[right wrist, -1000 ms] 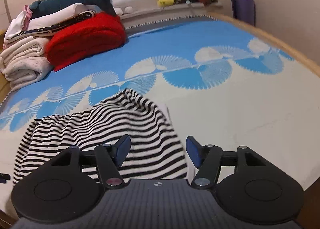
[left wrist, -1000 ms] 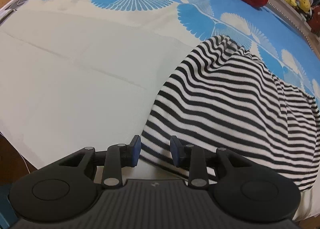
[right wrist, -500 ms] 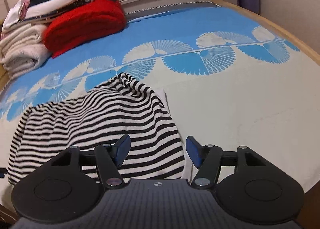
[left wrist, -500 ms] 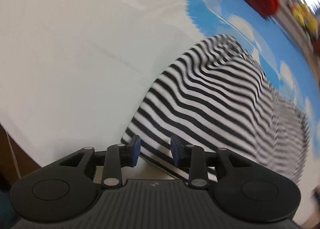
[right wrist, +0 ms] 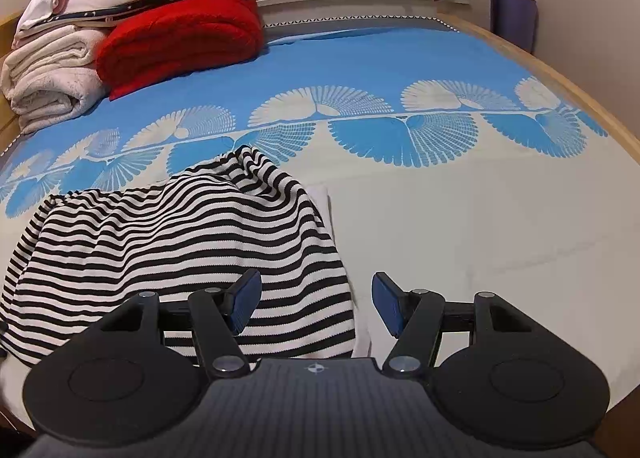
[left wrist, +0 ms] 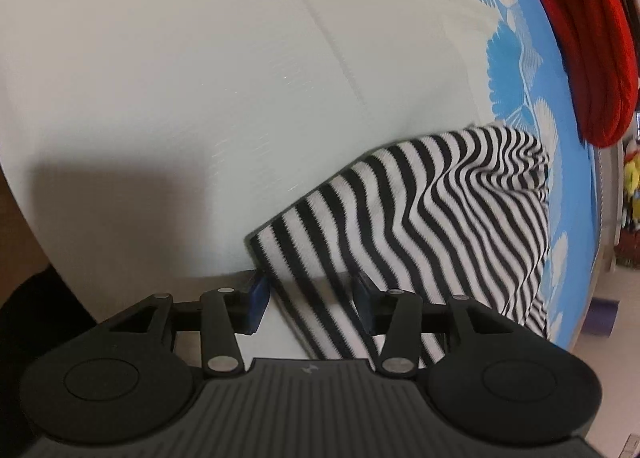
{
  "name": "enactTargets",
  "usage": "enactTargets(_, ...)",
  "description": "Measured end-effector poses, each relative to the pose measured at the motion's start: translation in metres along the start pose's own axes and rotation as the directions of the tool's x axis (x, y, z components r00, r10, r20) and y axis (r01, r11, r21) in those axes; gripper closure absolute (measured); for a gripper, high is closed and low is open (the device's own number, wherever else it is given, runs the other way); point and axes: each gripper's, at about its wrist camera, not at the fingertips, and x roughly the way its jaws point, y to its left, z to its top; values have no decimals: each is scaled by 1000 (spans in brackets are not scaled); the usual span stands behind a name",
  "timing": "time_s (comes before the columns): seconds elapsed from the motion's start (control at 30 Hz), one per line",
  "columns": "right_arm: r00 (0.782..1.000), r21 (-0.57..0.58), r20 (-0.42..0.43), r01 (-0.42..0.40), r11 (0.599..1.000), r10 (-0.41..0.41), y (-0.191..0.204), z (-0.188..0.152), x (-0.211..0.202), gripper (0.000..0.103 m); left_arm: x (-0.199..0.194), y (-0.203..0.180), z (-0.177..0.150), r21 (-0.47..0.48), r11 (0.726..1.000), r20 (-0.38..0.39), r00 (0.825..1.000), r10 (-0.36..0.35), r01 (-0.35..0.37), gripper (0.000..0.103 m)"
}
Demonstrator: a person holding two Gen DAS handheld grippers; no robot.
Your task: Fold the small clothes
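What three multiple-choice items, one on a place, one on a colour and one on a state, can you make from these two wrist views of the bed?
1. Where is the red folded blanket?
A. beside the stack of white towels
B. on the windowsill
C. on the striped garment

2. Which colours has the striped garment?
A. red and white
B. black and white
C. blue and yellow

3. How do the jaws of the left gripper stand?
A. shut on the garment
B. shut on nothing
C. open, astride the garment's corner

Answers: 1 A, the blanket lies against the towels at the far end of the bed. 2 B, its stripes are black and white. 3 C, a gap shows between the blue pads with the corner in it.
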Motion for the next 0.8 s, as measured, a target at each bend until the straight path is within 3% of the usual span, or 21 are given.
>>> enactTargets(0.17, 1000, -11, -6, 15, 1000, -15, -3, -2, 0, 40, 3, -10, -4, 9, 1000, 34, 999, 7, -7, 53)
enactTargets(0.2, 1000, -9, -7, 19, 1000, -19, -5, -2, 0, 40, 3, -13, -5, 27, 1000, 42, 999, 13, -14, 61)
enactTargets(0.23, 1000, -4, -9, 23, 1000, -23, -6, -2, -1, 40, 3, -15, -7, 47, 999, 49, 999, 12, -14, 87)
enactTargets(0.27, 1000, 2, -10, 27, 1000, -27, -8, -2, -1, 40, 3, -18, -9, 65, 998, 53, 999, 0, -4, 90)
enactTargets(0.43, 999, 83, -18, 43, 996, -41, -17, 1, 2, 40, -20, -34, -21, 226, 974, 146, 989, -21, -13, 93)
enactTargets(0.6, 999, 175, -22, 42, 984, -39, -15, 3, 8, 40, -45, -24, -27, 251, 968, 192, 981, -42, -8, 95)
enactTargets(0.67, 999, 193, -19, 40, 980, -37, -12, 5, 11, 40, -52, -25, -34, 289, 955, 225, 974, -1, -66, 95)
enactTargets(0.73, 999, 215, -7, 37, 976, -37, -10, 8, 12, 40, -56, -31, -43, 349, 924, 277, 959, 56, -154, 95)
enactTargets(0.8, 999, 241, 0, 35, 970, -36, -10, 9, 13, 40, -60, -40, -52, 391, 897, 337, 939, 67, -205, 95)
